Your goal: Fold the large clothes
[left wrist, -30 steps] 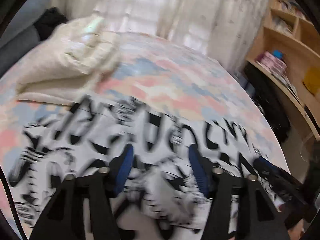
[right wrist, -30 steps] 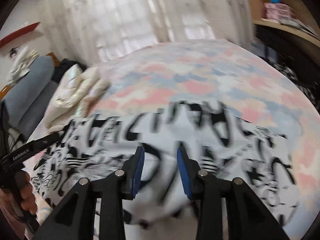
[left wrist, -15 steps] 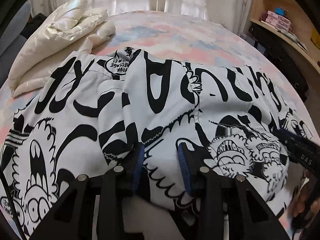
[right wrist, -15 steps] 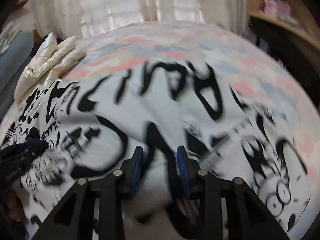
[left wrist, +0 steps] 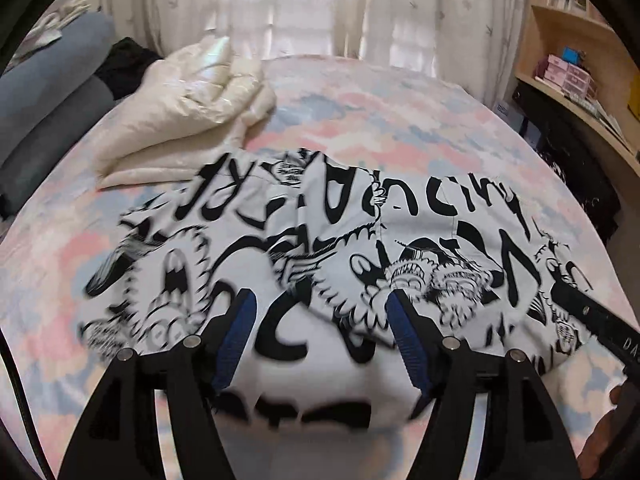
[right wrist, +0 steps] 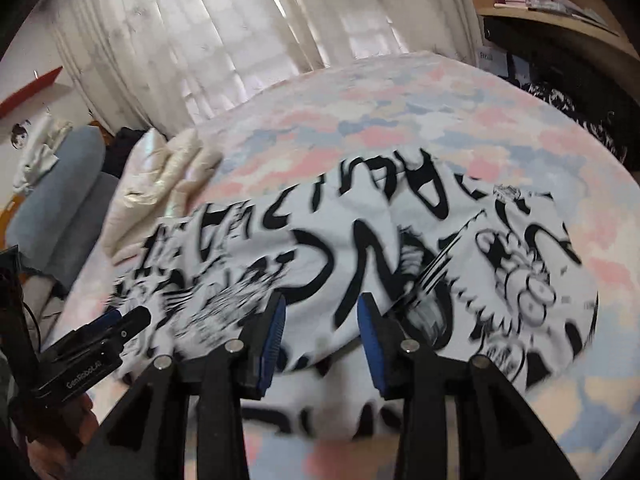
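A large white garment with black cartoon print (left wrist: 332, 240) lies folded in a rough rectangle on the pastel bedspread (left wrist: 360, 120); it also shows in the right wrist view (right wrist: 360, 248). My left gripper (left wrist: 320, 312) is open, its blue pads wide apart above the garment's near edge. My right gripper (right wrist: 322, 316) is open too, over the garment's near edge. Neither holds cloth. The right gripper's tip shows at the right of the left wrist view (left wrist: 592, 316); the left gripper shows at the left of the right wrist view (right wrist: 100, 340).
A folded cream quilted garment (left wrist: 188, 112) lies at the bed's far left. Grey cushions (left wrist: 44, 92) lie beyond it. White curtains (left wrist: 300, 8) hang behind the bed. Wooden shelves with boxes (left wrist: 572, 76) stand at the right.
Both grippers have opened, let go of the garment and drawn back and up. The garment now lies flat on the bed.
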Demonstrator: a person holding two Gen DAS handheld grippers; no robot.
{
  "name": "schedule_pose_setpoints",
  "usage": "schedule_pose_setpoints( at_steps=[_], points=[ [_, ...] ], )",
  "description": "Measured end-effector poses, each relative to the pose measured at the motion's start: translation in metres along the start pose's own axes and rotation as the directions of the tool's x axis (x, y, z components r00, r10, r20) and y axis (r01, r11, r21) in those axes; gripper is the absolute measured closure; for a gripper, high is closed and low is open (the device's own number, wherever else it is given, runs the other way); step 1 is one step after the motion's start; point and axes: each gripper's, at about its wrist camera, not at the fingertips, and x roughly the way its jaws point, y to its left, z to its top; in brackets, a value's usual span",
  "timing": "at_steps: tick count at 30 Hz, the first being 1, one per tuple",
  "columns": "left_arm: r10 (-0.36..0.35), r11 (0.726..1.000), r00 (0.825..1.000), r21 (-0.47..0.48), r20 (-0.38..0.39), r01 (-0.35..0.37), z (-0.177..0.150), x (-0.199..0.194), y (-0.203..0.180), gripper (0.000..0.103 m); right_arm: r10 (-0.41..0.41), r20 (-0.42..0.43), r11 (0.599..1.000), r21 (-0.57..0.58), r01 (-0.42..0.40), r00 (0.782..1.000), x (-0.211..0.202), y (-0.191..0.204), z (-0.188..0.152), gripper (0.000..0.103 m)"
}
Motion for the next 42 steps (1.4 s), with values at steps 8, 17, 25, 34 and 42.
schedule_pose_setpoints(
  at_steps=[8,17,25,34,42],
  points=[
    [0.011,0.999,1.0,-0.047,0.026,-0.01,-0.024,-0.061,0.017,0.034,0.037,0.018,0.999,-0.038,-0.037,0.999,-0.045,0.025,-0.03,0.066],
    [-0.025,0.996,0.999,-0.083,0.03,0.028,-0.05,-0.099,0.027,0.032,0.016,0.02,0.995,-0.1,-0.014,1.0,-0.083,0.043,-0.059,0.066],
    [-0.014,0.995,1.0,-0.102,-0.003,0.013,-0.068,-0.101,0.041,0.028,0.0,0.013,0.987,-0.158,0.002,1.0,-0.089,0.055,-0.082,0.066],
    [-0.062,0.981,0.993,-0.19,-0.105,0.041,-0.089,-0.054,0.071,0.025,0.048,0.0,0.978,-0.205,-0.047,0.999,-0.069,0.067,-0.093,0.066],
    [-0.126,0.948,0.979,-0.31,-0.16,0.071,-0.098,-0.01,0.096,0.025,0.062,-0.057,0.979,-0.188,-0.072,0.996,-0.033,0.073,-0.09,0.066]
  ],
)
